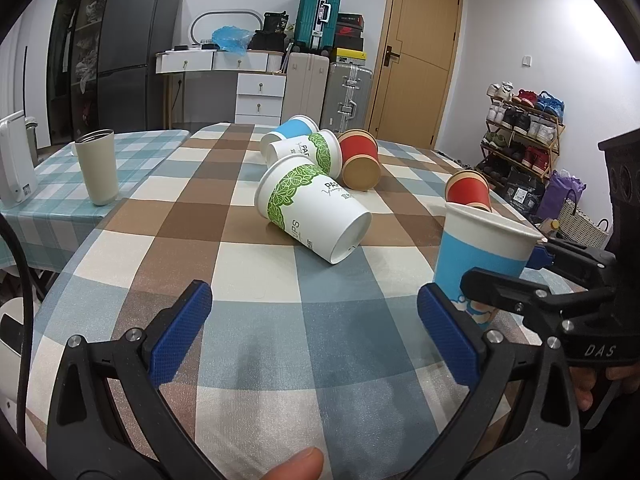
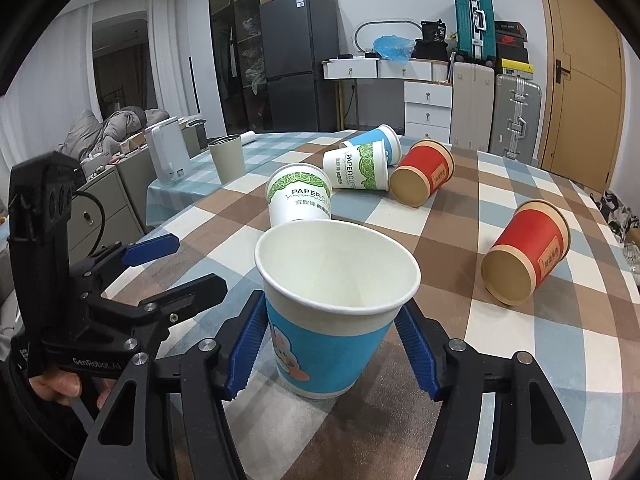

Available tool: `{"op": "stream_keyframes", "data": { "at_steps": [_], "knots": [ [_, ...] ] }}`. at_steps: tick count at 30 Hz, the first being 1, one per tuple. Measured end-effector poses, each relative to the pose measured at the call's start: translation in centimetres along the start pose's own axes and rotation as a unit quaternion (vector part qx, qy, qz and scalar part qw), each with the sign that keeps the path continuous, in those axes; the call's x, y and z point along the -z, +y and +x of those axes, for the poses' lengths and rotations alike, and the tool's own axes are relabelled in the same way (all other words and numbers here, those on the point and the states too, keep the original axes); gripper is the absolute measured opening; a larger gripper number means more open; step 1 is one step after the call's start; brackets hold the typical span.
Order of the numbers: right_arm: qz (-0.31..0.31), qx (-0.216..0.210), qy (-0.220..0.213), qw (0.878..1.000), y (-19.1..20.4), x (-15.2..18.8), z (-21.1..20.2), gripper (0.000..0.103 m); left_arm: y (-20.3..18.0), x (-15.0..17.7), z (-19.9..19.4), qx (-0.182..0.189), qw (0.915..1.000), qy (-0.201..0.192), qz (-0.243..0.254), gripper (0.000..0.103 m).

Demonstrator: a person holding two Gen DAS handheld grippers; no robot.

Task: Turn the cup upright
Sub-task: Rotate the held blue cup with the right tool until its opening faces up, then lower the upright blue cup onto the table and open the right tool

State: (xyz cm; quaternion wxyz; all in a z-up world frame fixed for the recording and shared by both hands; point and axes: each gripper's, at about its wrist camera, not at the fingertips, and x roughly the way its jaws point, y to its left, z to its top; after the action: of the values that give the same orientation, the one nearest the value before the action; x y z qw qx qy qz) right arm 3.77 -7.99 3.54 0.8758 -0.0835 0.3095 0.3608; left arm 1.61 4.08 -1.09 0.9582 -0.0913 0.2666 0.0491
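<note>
Blue cup (image 2: pixel 334 312): upright, mouth up, lower centre of right wrist view, on checked tablecloth (image 2: pixel 500 320).
Right gripper (image 2: pixel 334 354): both pads pressed against cup sides.
Left gripper (image 1: pixel 316 332): spread wide, nothing held.
Other cups: green-leaf cup (image 1: pixel 312 208) lying on its side, centre frame.

blue-and-white paper cup (image 2: pixel 332 320) stands upright, mouth open, cartoon print showing. it sits on the checked cloth, empty inside.

We see lived-in home, dining corner: checked tablecloth (image 1: pixel 256 304), fridge (image 1: pixel 132 52), white drawers (image 1: pixel 260 96), stacked suitcases (image 1: pixel 320 16), shoe rack (image 1: pixel 524 128), wooden door (image 1: pixel 416 52), sofa with blankets (image 2: pixel 116 124)
</note>
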Motion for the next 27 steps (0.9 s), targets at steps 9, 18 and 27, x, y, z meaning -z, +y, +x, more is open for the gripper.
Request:
{"op": "stream_keyframes", "data": {
  "at_steps": [9,18,27],
  "knots": [
    [-0.003,0.008,-0.010,1.000,0.3,-0.2,0.6,0.065,0.0,0.0,0.0,0.001,1.0000,0.000,0.000,0.103],
    [0.009,-0.018,-0.021,1.000,-0.2,-0.1,0.3,0.073,0.0,0.0,0.0,0.001,1.0000,0.000,0.000,0.103],
    [0.008,-0.033,-0.051,0.998,-0.6,0.3,-1.3,0.093,0.0,0.1,0.2,0.001,1.0000,0.000,-0.001,0.103]
  ]
}}
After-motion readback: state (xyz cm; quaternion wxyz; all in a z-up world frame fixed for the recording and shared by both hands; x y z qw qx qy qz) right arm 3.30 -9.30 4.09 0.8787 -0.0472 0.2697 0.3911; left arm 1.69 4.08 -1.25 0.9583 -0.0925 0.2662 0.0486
